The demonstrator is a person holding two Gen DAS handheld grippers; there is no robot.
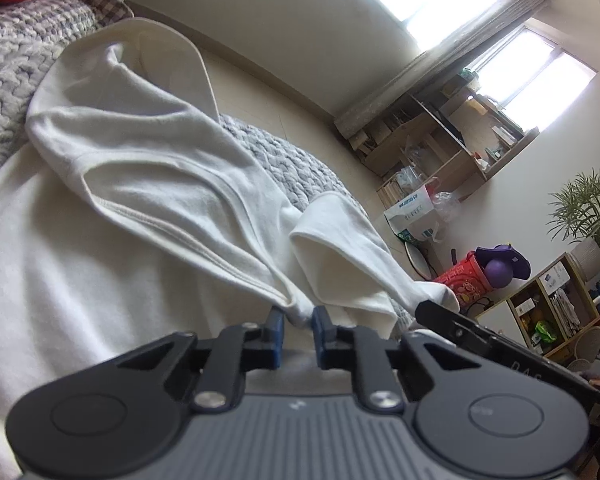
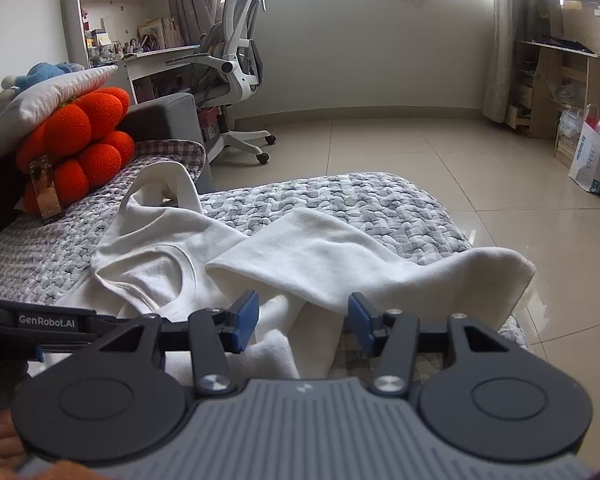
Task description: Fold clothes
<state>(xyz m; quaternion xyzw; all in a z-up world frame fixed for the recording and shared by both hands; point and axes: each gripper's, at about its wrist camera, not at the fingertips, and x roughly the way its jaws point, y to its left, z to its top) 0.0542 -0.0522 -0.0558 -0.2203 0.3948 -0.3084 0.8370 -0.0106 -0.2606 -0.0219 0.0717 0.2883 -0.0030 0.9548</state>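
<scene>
A white hooded garment (image 1: 140, 168) (image 2: 160, 252) lies crumpled on a grey knitted bed cover (image 2: 360, 200) (image 1: 284, 160). My left gripper (image 1: 299, 322) is shut on a bunched fold of the garment's near edge, and the cloth is pinched between its blue pads (image 1: 277, 320). My right gripper (image 2: 302, 316) stands open just above a folded sleeve or flap (image 2: 320, 256). Cloth lies below and beyond its blue pads (image 2: 247, 314), which do not press on it. The right gripper's black tip (image 1: 440, 308) shows beside the cloth in the left wrist view.
An orange plush cushion (image 2: 80, 140) and a pillow (image 2: 48, 92) sit at the bed's far left. A white office chair (image 2: 236, 64) and a desk stand beyond. Tiled floor (image 2: 420, 152) lies to the right, with shelves (image 2: 560, 88), a paper bag (image 2: 592, 160) and a plant (image 1: 588, 212).
</scene>
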